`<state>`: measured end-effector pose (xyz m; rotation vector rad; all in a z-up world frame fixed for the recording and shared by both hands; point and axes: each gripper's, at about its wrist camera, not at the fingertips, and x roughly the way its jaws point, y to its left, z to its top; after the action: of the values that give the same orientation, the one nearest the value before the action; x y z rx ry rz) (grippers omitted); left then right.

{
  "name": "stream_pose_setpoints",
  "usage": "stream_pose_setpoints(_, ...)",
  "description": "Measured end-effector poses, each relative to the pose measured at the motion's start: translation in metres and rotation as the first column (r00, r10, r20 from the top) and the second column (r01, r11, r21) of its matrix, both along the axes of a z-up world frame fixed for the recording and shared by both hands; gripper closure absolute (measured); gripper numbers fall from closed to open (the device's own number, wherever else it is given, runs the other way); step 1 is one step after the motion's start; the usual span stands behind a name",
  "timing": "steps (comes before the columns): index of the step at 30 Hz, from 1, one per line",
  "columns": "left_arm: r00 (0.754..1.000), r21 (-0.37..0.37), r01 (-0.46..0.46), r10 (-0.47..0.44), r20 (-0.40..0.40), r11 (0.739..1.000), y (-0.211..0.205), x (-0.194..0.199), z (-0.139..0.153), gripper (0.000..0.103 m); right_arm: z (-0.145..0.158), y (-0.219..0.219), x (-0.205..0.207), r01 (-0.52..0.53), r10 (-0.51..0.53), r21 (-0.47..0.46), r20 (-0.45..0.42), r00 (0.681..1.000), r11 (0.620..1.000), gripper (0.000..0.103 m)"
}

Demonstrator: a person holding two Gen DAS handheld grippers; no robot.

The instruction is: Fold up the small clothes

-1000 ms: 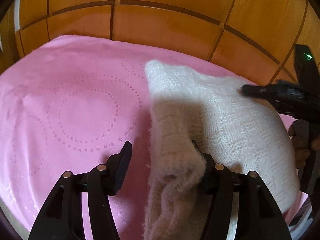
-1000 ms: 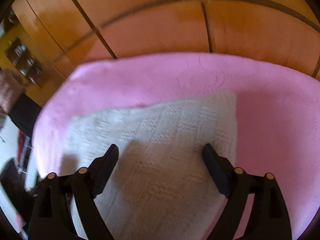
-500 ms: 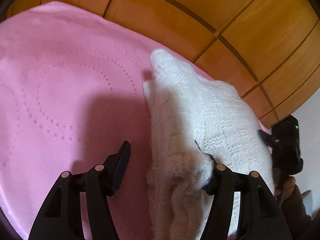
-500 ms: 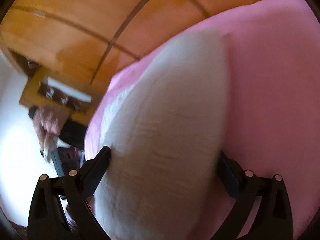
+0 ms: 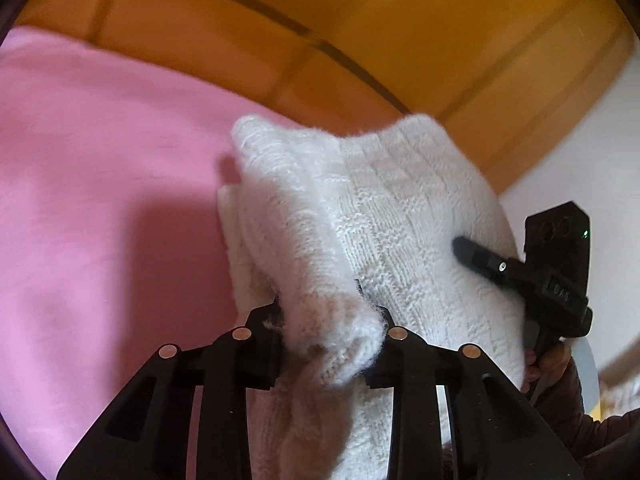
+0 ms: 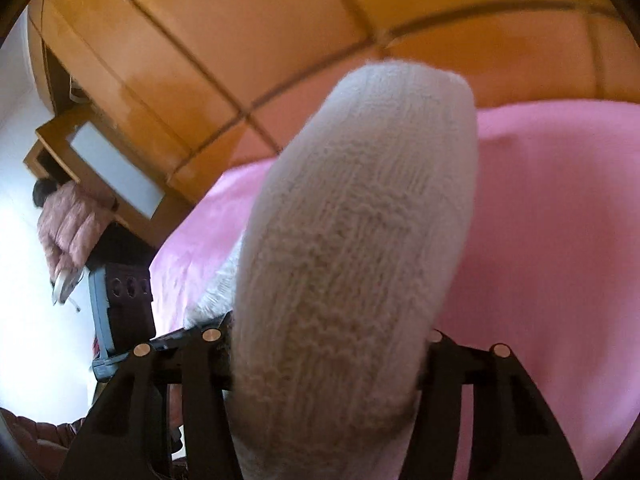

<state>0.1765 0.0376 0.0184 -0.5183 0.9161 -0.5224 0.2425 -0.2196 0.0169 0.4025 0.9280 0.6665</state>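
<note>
A white knitted garment [image 5: 380, 208] is bunched up over the pink bedspread [image 5: 100, 200]. My left gripper [image 5: 324, 320] is closing, and its pads press a thick fold at the garment's near left edge. In the right wrist view the knit [image 6: 360, 220] rises as a rounded roll and fills the gap of my right gripper [image 6: 328, 344]. Those jaws are closing too, squeezing the roll from both sides with their pads mostly hidden. One right-gripper finger [image 5: 480, 260] lies against the garment's right side.
Orange wooden panelling [image 5: 360, 20] stands right behind the bed. A wooden bedside cabinet [image 6: 100, 160] and a person in a pink jacket [image 6: 68, 228] are off the bed's left side. A hand [image 5: 552, 360] holds the right gripper.
Both pairs of jaws have narrowed onto the knit. The garment lay flat a second ago and now stands bunched and raised between the two grippers, which have swung round towards each other.
</note>
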Motion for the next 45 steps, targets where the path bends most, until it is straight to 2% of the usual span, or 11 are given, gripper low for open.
stream_pose_setpoints(6, 0.973, 0.037, 0.228, -0.229, 0.029, 0.973, -0.133, 0.048, 0.021, 0.075, 0.014, -0.126, -0.021, 0.238, -0.237, -0.03, 0.038, 0.971, 0.971, 0.05)
stream_pose_setpoints(10, 0.943, 0.17, 0.331, -0.332, -0.023, 0.928, -0.225, 0.07, 0.012, 0.075, -0.018, -0.192, -0.027, 0.383, -0.388, -0.107, -0.033, 0.921, 0.918, 0.045)
stream_pose_setpoints(14, 0.943, 0.324, 0.326, -0.329, -0.045, 0.888, -0.275, 0.069, -0.007, 0.07, -0.064, -0.23, -0.042, 0.489, -0.501, -0.113, -0.159, 0.851, 0.865, 0.02)
stream_pose_setpoints(18, 0.952, 0.384, 0.283, -0.306, -0.001, 0.879, -0.28, 0.057, 0.002, 0.07, -0.037, -0.232, -0.072, 0.569, -0.582, -0.187, -0.018, 0.813, 0.801, 0.013)
stream_pose_setpoints(22, 0.963, 0.432, 0.212, -0.264, 0.063, 0.877, -0.275, 0.043, 0.013, 0.07, 0.006, -0.201, -0.095, 0.598, -0.582, -0.233, 0.14, 0.801, 0.767, 0.031)
stream_pose_setpoints(24, 0.97, 0.452, 0.18, -0.233, 0.065, 0.874, -0.273, 0.044, 0.01, 0.07, 0.013, -0.182, -0.094, 0.57, -0.55, -0.229, 0.15, 0.822, 0.789, 0.038)
stream_pose_setpoints(27, 0.978, 0.458, 0.174, -0.208, 0.023, 0.872, -0.267, 0.049, -0.005, 0.07, -0.009, -0.158, -0.079, 0.516, -0.508, -0.374, 0.129, 0.852, 0.771, 0.04)
stream_pose_setpoints(29, 0.977, 0.494, 0.159, -0.209, 0.047, 0.855, -0.269, 0.05, -0.009, 0.07, -0.031, -0.146, -0.076, 0.517, -0.522, -0.42, 0.115, 0.845, 0.746, 0.039)
stream_pose_setpoints(32, 0.978, 0.496, 0.149, -0.202, 0.055, 0.856, -0.266, 0.048, -0.006, 0.066, -0.028, -0.14, -0.08, 0.549, -0.548, -0.444, 0.146, 0.824, 0.708, 0.039)
stream_pose_setpoints(41, 0.981, 0.497, 0.1, -0.167, 0.093, 0.862, -0.254, 0.026, 0.018, 0.057, -0.019, -0.145, -0.107, 0.593, -0.604, -0.439, 0.132, 0.786, 0.675, 0.033)
stream_pose_setpoints(45, 0.981, 0.507, 0.089, -0.162, 0.103, 0.858, -0.25, 0.019, 0.018, 0.057, -0.026, -0.13, -0.118, 0.562, -0.588, -0.474, 0.109, 0.801, 0.677, 0.032)
